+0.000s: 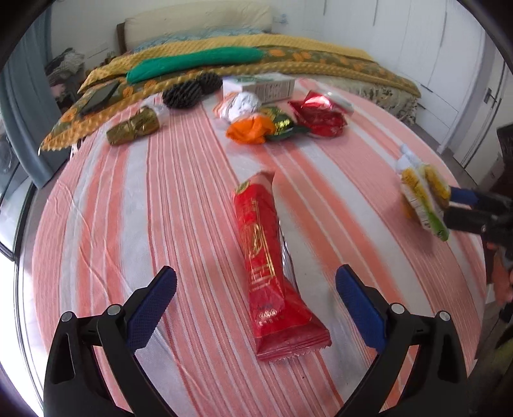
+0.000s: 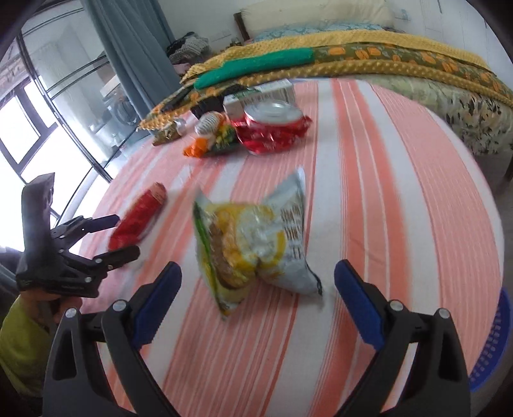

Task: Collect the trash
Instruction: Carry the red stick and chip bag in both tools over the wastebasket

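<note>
Striped bedspread (image 1: 160,199): red wrapper (image 1: 267,266) lies lengthwise between the wide-open left gripper (image 1: 256,301); right gripper (image 2: 258,300), equally spread, straddles the yellow packet (image 2: 253,243).

- A bedroom in a home.
- A bed (image 1: 198,179) fills both views, spread with an orange-and-white striped sheet (image 2: 400,192).
- A yellow quilt (image 1: 288,48) with a floral band lies folded across the far part, with a green pillow (image 1: 192,62) on it.
- A cream headboard cushion (image 1: 198,22) stands against the far wall.
- A grey-blue curtain (image 2: 134,54) hangs beside tall windows (image 2: 48,122) on the left.
- White wardrobe doors (image 1: 433,64) line the right wall.
- Clothes (image 2: 187,48) are heaped in the far corner.
- Snack wrappers (image 1: 282,118) and a small box (image 1: 259,86) lie scattered on the sheet.
- A blue basket (image 2: 493,346) sits at the bed's right edge.
</note>
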Available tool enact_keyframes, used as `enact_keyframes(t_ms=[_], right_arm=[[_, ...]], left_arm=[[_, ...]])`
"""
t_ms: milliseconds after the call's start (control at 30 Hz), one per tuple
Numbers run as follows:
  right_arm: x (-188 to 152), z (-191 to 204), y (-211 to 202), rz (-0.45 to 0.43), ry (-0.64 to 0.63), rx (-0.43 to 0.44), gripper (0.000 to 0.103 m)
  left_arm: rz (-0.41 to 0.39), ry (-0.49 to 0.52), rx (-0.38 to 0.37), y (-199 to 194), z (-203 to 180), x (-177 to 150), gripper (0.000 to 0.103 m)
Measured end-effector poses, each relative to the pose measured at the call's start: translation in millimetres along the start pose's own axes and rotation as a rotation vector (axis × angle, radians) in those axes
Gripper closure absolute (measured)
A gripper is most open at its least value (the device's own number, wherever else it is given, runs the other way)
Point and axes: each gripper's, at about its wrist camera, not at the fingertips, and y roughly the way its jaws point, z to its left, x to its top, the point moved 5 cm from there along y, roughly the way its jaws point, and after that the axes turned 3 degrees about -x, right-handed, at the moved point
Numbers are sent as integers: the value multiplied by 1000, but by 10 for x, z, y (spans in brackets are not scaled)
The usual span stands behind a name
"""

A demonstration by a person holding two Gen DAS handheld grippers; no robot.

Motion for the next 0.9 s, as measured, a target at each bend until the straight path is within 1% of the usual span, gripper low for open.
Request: enact_keyframes(t_ms=[33,67,100,167,233,267,300,367,400,433,533,633,700,767,800,833,900], right_arm=[[64,56,-6,21,-30,-9,9],[108,106,27,49,-54,-21,10],[132,134,67,72,-67,-31,10],[193,169,188,121,-85,-63,10],[214,167,274,157,-95,-89,43],[215,146,273,163,-90,-106,47],[218,127,239,154,-75,-107,49],[213,121,88,119,-53,-95,51],[208,115,17,104,-49,-95,51],[197,100,-67,89,-43,-93,51],[144,-4,-378,50,-9,-79,51],[104,-254,-727,13,36,-89,51],[56,-542,-995,-19,78,-115,51],[-19,-928,-1281,-57,132,-165,51],[-57,-1105,-1385,-70,156,-188,51],[-111,-1367,-1522,-84,187,-229,51],[-200,-1727,-1687,-97,225,-297,51]], left_arm=[[1,3,-6,7,-9,26,8],[5,5,-17,19,-19,57,14],[11,5,-27,41,-32,90,23],[18,6,-28,67,-46,142,32],[15,7,-24,70,-57,185,47],[17,11,-18,70,-63,198,70],[19,13,-16,60,-70,209,83],[2,8,-40,2,-103,221,87],[-8,5,-58,-34,-141,226,91],[-13,1,-73,-65,-183,232,92],[-41,1,-134,-185,-457,299,93],[-73,22,-210,-321,-877,423,94],[-91,49,-261,-393,-1233,527,94],[-97,75,-307,-414,-1579,616,95],[-95,89,-342,-408,-1825,680,95],[-91,98,-368,-393,-2005,728,95],[-76,126,-422,-304,-2452,844,95]])
